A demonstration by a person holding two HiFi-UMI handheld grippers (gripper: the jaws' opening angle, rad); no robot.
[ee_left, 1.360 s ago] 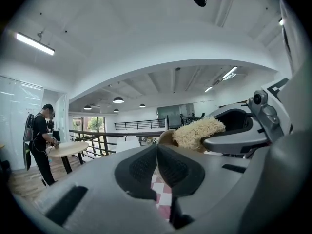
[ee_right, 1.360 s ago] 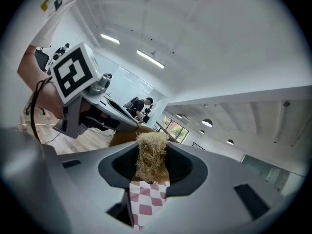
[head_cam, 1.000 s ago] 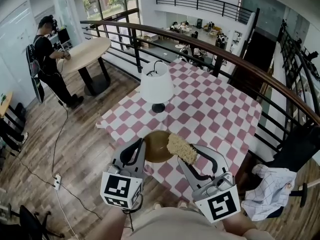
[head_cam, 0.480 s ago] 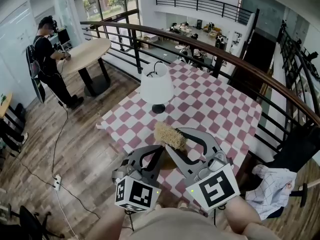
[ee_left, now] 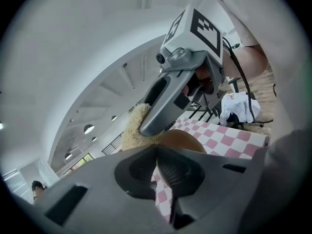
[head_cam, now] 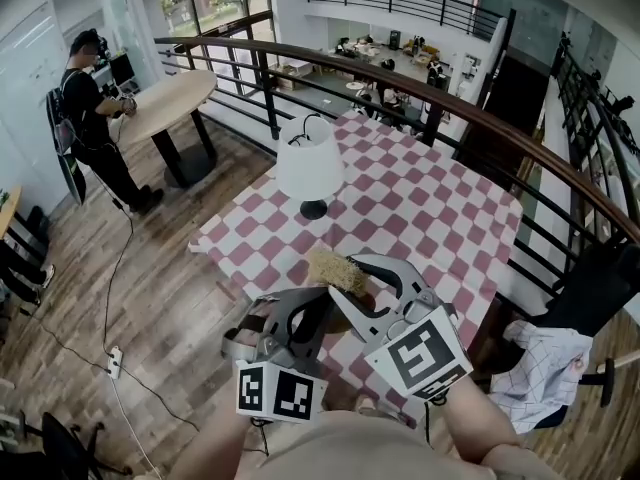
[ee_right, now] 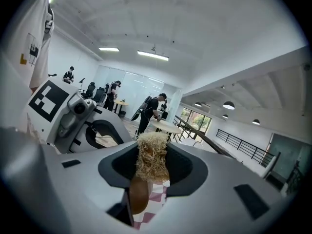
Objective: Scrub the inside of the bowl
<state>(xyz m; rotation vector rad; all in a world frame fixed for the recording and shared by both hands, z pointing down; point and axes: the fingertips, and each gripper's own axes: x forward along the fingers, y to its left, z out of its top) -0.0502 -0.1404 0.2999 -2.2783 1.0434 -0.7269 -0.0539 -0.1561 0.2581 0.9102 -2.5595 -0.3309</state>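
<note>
The brown bowl [head_cam: 362,296] is held up over the near table edge, mostly hidden behind both grippers. My left gripper [head_cam: 325,303] is shut on its rim; in the left gripper view the bowl [ee_left: 185,139] rises just past the closed jaw tips [ee_left: 157,147]. My right gripper [head_cam: 342,276] is shut on a straw-coloured loofah scrubber [head_cam: 333,268], crossing over the left one. In the right gripper view the scrubber [ee_right: 152,152] stands between the jaws, with the bowl [ee_right: 138,195] edge-on just below it. The scrubber [ee_left: 132,128] lies against the bowl's upper edge.
The table with a pink-and-white checked cloth [head_cam: 430,208] carries a white lamp [head_cam: 310,168] at its far left. A dark railing [head_cam: 480,118] runs behind it. A person [head_cam: 85,108] stands at a round table [head_cam: 165,103] far left. A chair with a checked cloth [head_cam: 545,378] is right.
The left gripper has rolled and tipped the bowl up from lying flat. The right gripper swung the scrubber left and toward the bowl, so the two grippers now cross.
</note>
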